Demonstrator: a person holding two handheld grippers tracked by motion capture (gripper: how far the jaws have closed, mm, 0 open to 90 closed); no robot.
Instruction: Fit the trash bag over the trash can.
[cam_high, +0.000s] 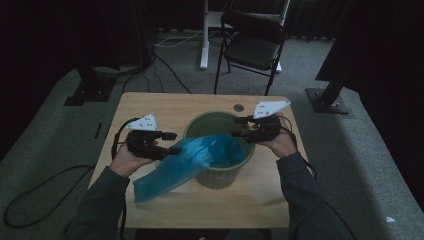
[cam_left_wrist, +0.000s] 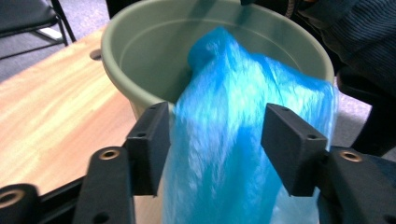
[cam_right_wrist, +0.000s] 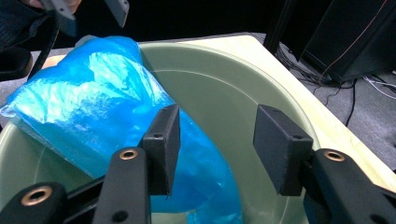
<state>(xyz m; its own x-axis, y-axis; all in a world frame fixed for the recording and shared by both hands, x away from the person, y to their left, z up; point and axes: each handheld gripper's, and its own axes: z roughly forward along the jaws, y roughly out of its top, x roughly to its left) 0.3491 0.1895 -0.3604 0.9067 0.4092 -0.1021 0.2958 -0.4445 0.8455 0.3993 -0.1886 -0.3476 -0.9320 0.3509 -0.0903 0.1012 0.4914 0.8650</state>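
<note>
High view shows a wooden worktop (cam_high: 150, 107) with a green plastic bucket (cam_high: 220, 175) standing on it, and behind the worktop a black folding chair (cam_high: 252, 40) on the grey carpet floor (cam_high: 50, 130). A blue plastic bag (cam_high: 175, 167) lies over the bucket rim: one end hangs inside the bucket, the other end lies outside on the worktop, toward the person.

Left gripper (cam_high: 172, 142) is held in the person's left hand (cam_high: 125, 160), beside the bucket. In the left gripper view its jaws stand apart, released, and the blue bag passes between them and rises ahead over the bucket rim (cam_left_wrist: 121, 79). I cannot tell if the bag touches the jaw pads (cam_left_wrist: 154, 144).

Right gripper (cam_high: 236, 126) is held in the right hand (cam_high: 282, 145), above the far side of the bucket rim. In the right gripper view its jaws are also released, with a wide gap. Ahead of them is the inner wall of the bucket (cam_right_wrist: 219, 102); the bag (cam_right_wrist: 93, 116) lies before and beside the left jaw, and nothing is grasped.
</note>
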